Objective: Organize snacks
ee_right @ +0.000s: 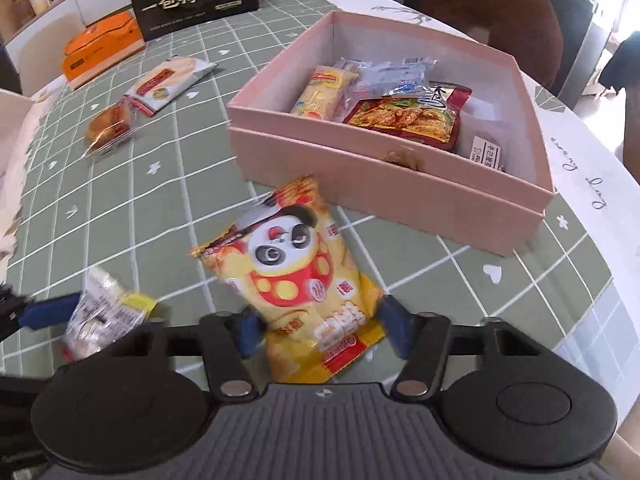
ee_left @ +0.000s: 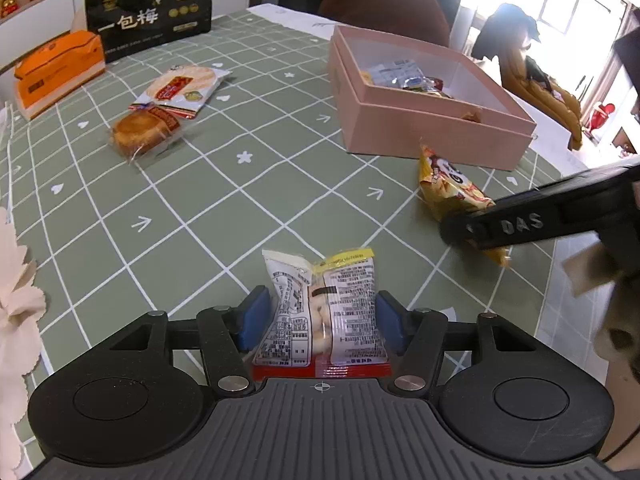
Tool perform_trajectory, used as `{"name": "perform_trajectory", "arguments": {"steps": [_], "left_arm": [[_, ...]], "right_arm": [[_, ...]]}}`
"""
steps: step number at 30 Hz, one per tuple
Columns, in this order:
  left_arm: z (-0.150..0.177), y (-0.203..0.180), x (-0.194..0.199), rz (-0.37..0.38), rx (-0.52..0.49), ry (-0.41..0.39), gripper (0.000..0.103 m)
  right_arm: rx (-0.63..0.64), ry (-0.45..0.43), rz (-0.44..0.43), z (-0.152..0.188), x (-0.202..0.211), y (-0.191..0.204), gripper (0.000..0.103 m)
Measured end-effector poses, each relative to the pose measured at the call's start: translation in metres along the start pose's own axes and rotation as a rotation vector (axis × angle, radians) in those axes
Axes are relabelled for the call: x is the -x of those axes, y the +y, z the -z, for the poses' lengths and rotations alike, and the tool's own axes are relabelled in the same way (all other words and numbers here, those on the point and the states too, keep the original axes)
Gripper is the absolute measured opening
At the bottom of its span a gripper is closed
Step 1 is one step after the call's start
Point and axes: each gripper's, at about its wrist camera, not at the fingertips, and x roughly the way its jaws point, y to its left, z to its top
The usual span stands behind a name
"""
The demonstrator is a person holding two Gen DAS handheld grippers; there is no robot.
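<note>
Blue fingers [ee_left: 256, 318] of the left gripper [ee_left: 320, 318] clamp a clear snack packet [ee_left: 320, 312], left of the pink box [ee_right: 384, 196]; the right gripper [ee_right: 320, 330] pinches a yellow panda bag [ee_right: 296, 280] before that box

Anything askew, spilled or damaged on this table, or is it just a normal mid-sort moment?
Nothing looks spilled or torn. The left tongs hold a clear-wrapped snack and the right tongs a yellow panda packet. A rice cracker pack and a wrapped cake lie loose, outside the pink box.
</note>
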Motion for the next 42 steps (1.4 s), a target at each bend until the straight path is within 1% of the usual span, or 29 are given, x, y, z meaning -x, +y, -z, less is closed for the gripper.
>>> {"name": "perform_trajectory", "arguments": {"steps": [3, 7, 11, 13, 14, 15, 19, 22, 26, 30, 32, 34, 35, 38, 40, 42], "left_arm": [[0.000, -0.002, 0.000, -0.010, -0.011, 0.002, 0.063], [0.002, -0.005, 0.000, -0.022, -0.014, -0.003, 0.063], [0.002, -0.006, 0.000, -0.029, -0.019, 0.002, 0.063], [0.001, -0.007, 0.001, -0.033, -0.011, 0.010, 0.063], [0.001, -0.007, 0.001, -0.030, -0.004, 0.015, 0.062], [0.000, -0.006, 0.002, -0.027, 0.010, 0.019, 0.058], [0.001, -0.005, 0.005, -0.005, 0.073, 0.023, 0.055], [0.001, -0.010, 0.009, 0.016, 0.073, 0.021, 0.053], [-0.011, -0.015, 0.026, 0.063, 0.088, -0.043, 0.053], [-0.044, -0.017, 0.047, 0.117, 0.108, -0.128, 0.053], [-0.065, -0.021, 0.059, 0.129, 0.092, -0.187, 0.053], [-0.094, -0.026, 0.068, 0.139, 0.065, -0.239, 0.053], [-0.110, -0.029, 0.068, 0.145, 0.051, -0.250, 0.053], [-0.156, -0.042, 0.055, 0.142, 0.018, -0.238, 0.053], [-0.178, -0.055, 0.041, 0.121, -0.025, -0.251, 0.053], [-0.193, -0.067, 0.024, 0.104, -0.052, -0.245, 0.053]], "right_arm": [[0.000, 0.011, -0.018, 0.006, 0.011, 0.002, 0.054], [-0.009, 0.028, -0.025, 0.019, 0.023, 0.002, 0.053], [-0.074, 0.053, -0.035, 0.030, 0.032, -0.006, 0.053], [-0.113, 0.059, -0.059, 0.034, 0.037, -0.010, 0.052], [-0.122, 0.055, -0.067, 0.036, 0.040, -0.010, 0.051], [-0.125, 0.047, -0.069, 0.038, 0.043, -0.011, 0.050], [-0.146, 0.006, -0.071, 0.039, 0.058, -0.018, 0.048], [-0.170, -0.022, -0.068, 0.038, 0.066, -0.027, 0.047], [-0.204, -0.056, -0.089, 0.035, 0.080, -0.041, 0.046], [-0.223, -0.125, -0.106, 0.023, 0.102, -0.053, 0.046], [-0.225, -0.170, -0.124, 0.013, 0.116, -0.059, 0.046], [-0.208, -0.230, -0.130, -0.003, 0.133, -0.066, 0.046], [-0.200, -0.256, -0.130, -0.012, 0.140, -0.070, 0.046], [-0.178, -0.316, -0.127, -0.051, 0.155, -0.083, 0.046], [-0.169, -0.334, -0.116, -0.080, 0.155, -0.093, 0.046], [-0.162, -0.346, -0.090, -0.102, 0.148, -0.102, 0.046]]}}
